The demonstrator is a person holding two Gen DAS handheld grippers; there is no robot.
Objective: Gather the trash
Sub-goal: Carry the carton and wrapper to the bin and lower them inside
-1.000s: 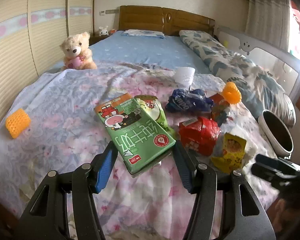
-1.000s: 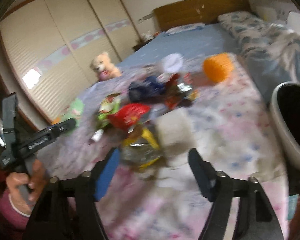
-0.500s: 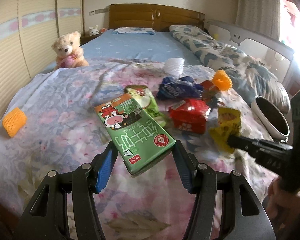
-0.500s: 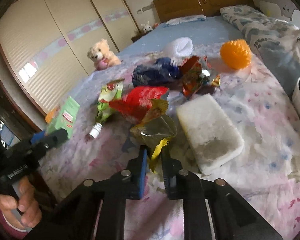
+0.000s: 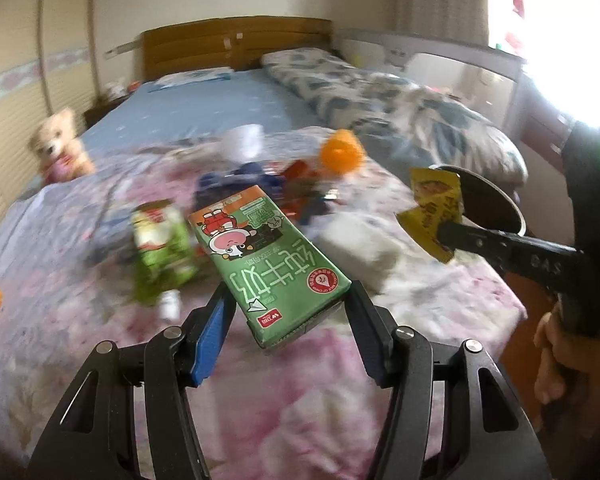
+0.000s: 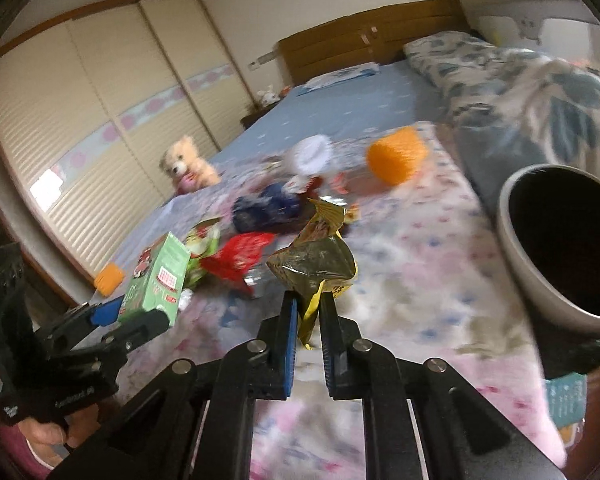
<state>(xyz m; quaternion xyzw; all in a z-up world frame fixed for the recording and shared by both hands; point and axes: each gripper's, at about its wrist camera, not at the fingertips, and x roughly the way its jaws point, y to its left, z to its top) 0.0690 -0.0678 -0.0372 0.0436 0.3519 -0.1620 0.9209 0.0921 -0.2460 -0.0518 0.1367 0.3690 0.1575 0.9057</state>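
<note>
Lifted since a second ago: yellow wrapper (image 6: 316,264), now pinched in closed right tongs (image 6: 309,312) near the bin (image 6: 540,280); green milk carton (image 5: 268,256), Chinese lettering, clamped in left tongs (image 5: 288,320); nothing visibly binned, wrappers (image 6: 240,256) remaining on the bed (image 5: 300,380) beyond.

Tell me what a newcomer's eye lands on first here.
The green milk carton held up between the left gripper's jaws fills the middle of the left wrist view. To its right, the right gripper pinches a crumpled yellow wrapper beside the dark-mouthed bin. Behind them, bright wrappers litter the floral bedspread.
</note>
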